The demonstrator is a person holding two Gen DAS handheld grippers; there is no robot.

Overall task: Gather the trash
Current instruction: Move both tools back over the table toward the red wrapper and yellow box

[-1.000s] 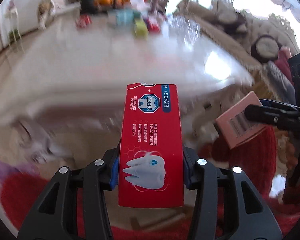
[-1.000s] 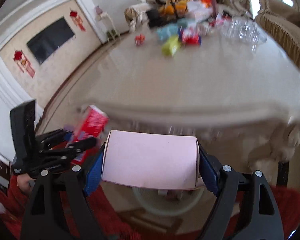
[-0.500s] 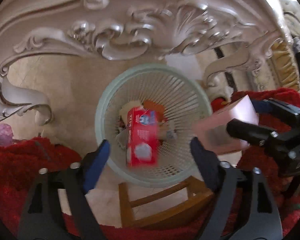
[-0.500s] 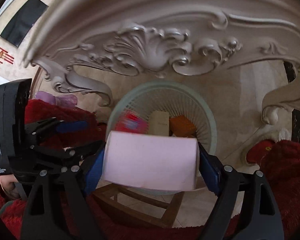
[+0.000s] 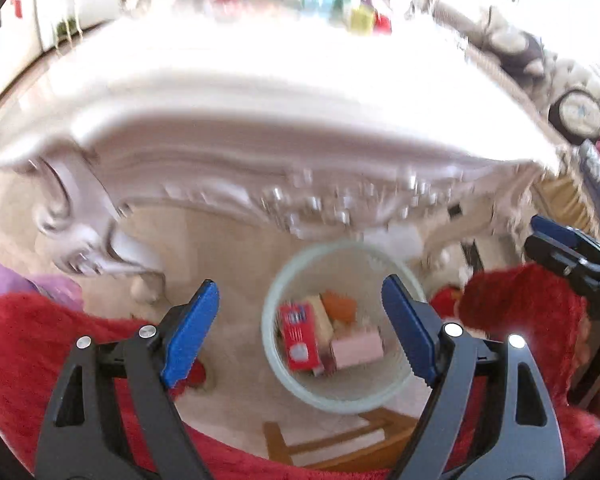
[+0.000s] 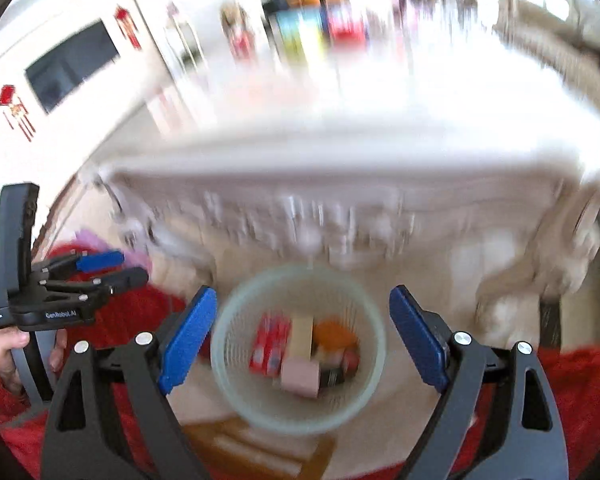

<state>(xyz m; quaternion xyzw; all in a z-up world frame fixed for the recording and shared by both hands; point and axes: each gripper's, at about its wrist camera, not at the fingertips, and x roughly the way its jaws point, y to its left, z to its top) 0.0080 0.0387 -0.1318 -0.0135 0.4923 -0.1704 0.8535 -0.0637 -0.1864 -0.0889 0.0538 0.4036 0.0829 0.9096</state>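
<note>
A pale green mesh waste basket (image 5: 278, 364) (image 6: 370, 384) stands on the floor under the table edge. Inside it lie a red toothpaste box (image 5: 300, 336) (image 6: 270, 346), a pink box (image 5: 358, 348) (image 6: 300, 376), a beige box and an orange piece. My left gripper (image 5: 300, 330) hangs above the basket, open and empty. My right gripper (image 6: 300, 334) is also above the basket; its jaws are opening with nothing between them. Each gripper shows in the other's view: the left gripper (image 6: 108, 268) at left, the right gripper (image 5: 548, 240) at right.
An ornate white table (image 5: 260, 148) fills the upper half, with blurred coloured packages (image 5: 332, 0) at its far end. A red fluffy cloth (image 5: 40, 340) lies on both sides of the basket. A wooden frame (image 5: 340, 440) sits below it. A hand (image 6: 4, 350) holds the left gripper.
The red box dropped from my left gripper into the basket, then the pink box left my right gripper and landed beside it. Both views tilted down, then back up.
</note>
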